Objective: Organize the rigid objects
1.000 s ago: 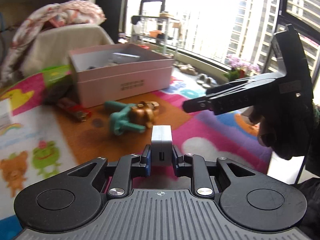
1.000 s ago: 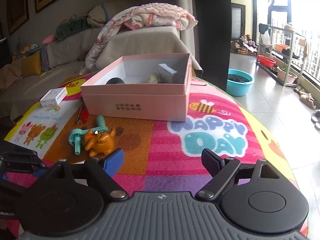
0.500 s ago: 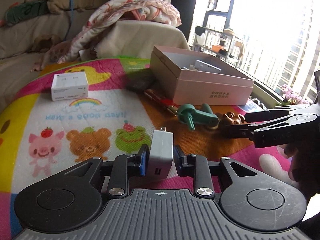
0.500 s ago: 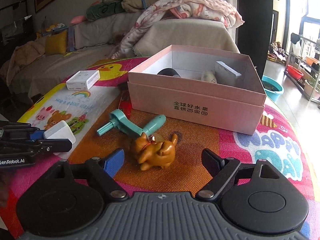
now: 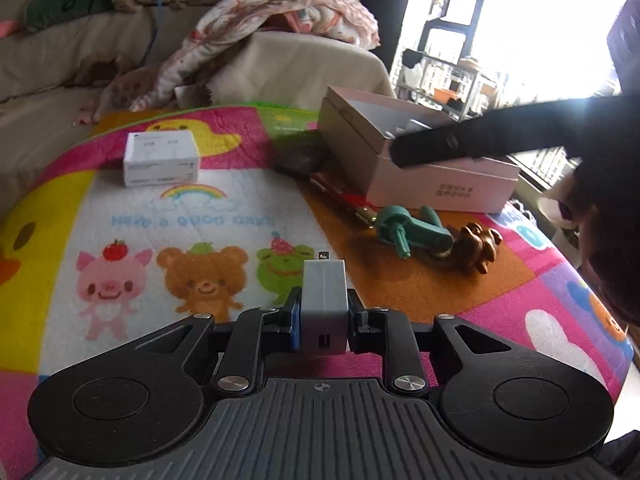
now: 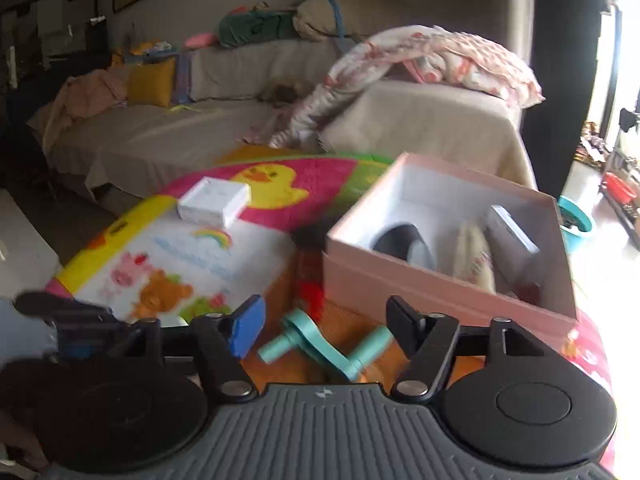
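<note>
Charger plug [image 5: 323, 305], a small white block with metal prongs, sits pinched between the two fingers of the left gripper [image 5: 323, 322], held up over the cartoon play mat [image 5: 192, 216]. The jaws opened a little and then squeezed shut on it again, so the hold looks snug now and the plug seems ready to carry.

Going from left to right on the mat: a small white box [image 5: 161, 159] lies near the yellow duck picture. Then comes a dark lump I cannot make out, and a red thing with a gold end [image 5: 347, 202]. Next is a green toy crank [image 5: 412, 230], and touching it is a brown toy animal [image 5: 474, 246]. Behind them stands the pink box [image 5: 436, 178], open on top, with a few things already inside.

The right gripper [image 6: 324, 322] has its fingers spread wide with nothing in them. The green crank shows just below and between them.

A second ago the left camera faced the window and the pink box. Now it faces the sofa [image 5: 120, 60] side, with the box off to the right. The right gripper is higher than before, and the brown animal has gone from its view. I think the plug goes into the pink box next.
</note>
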The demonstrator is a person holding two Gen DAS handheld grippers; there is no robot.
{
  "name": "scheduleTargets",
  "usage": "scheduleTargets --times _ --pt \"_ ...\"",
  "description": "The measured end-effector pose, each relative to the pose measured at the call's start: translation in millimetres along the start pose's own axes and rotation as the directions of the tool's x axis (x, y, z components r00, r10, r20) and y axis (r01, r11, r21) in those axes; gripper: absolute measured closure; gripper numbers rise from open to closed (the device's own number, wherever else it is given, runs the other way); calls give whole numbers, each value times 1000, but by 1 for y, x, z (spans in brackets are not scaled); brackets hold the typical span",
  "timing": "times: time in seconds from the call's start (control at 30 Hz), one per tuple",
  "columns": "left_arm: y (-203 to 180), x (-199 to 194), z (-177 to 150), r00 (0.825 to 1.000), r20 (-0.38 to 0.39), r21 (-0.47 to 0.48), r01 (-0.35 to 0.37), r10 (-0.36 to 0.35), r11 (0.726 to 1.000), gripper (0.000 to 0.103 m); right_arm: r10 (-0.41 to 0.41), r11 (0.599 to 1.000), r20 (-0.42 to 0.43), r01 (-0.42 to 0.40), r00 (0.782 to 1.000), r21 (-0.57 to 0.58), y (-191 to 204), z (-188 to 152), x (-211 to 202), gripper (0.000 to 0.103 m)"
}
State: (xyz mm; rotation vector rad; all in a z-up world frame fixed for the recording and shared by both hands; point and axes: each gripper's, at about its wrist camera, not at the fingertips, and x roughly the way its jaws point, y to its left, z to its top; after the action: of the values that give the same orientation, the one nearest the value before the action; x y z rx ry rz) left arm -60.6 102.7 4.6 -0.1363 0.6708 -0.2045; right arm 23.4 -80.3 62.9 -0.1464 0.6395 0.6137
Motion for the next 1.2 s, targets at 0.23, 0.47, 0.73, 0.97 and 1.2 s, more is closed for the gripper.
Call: scheduleTargets --times 0.23,0.47,0.73,0.97,1.2 --pt "15 -6 -4 999 38 -67 -4 6 998 79 174 985 -162 -168 971 46 59 94 116 13" --pt "15 -8 -6 999 45 -70 -1 4 998 79 49 993 -347 -83 937 -85 118 114 217 18" --pt "13 -9 -10 998 58 -59 -3 6 998 78 106 983 -218 -134 970 -122 85 97 121 33" --pt "-4 -21 -13 994 107 25 -10 8 1000 79 -30 964 -54 15 998 -265 37 10 -24 34" --pt "-56 -27 -22 996 -10 199 88 -88 976 79 -134 973 -82 116 988 -197 -1 -72 -96 34"
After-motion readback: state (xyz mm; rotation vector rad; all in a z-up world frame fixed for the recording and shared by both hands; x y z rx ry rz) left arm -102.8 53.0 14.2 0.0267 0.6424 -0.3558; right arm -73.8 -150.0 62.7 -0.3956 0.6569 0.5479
